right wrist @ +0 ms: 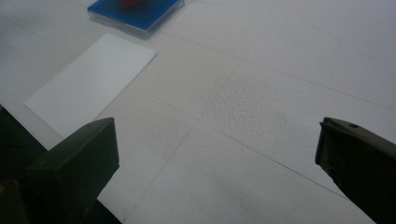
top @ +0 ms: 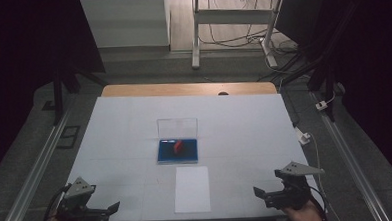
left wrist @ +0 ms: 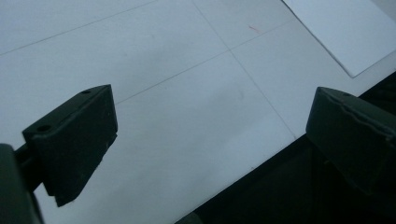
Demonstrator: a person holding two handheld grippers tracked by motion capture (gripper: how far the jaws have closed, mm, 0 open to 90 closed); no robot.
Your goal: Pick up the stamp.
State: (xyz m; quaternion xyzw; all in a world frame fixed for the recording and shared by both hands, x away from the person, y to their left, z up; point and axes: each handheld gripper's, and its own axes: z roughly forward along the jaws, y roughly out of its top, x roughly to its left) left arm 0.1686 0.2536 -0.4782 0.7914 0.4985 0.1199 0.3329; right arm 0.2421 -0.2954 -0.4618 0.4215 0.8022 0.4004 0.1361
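An open clear case (top: 178, 150) with a blue base lies at the middle of the white table; its lid stands upright behind it, and a small red object (top: 178, 147) sits on the blue base. A white sheet of paper (top: 192, 188) lies just in front of the case. My left gripper (top: 110, 208) hovers at the table's front left corner, jaws wide apart with nothing between them. At the front right corner my right gripper (top: 259, 192) is open too and holds nothing. The right gripper view shows the case (right wrist: 135, 14) and the paper (right wrist: 91, 84) far off to its upper left.
The white table top (top: 235, 129) has a wooden strip along its far edge. Metal rails run along the floor on both sides. A white desk frame and cables stand beyond the table. A white plug and cord lie off the table's right edge (top: 304, 137).
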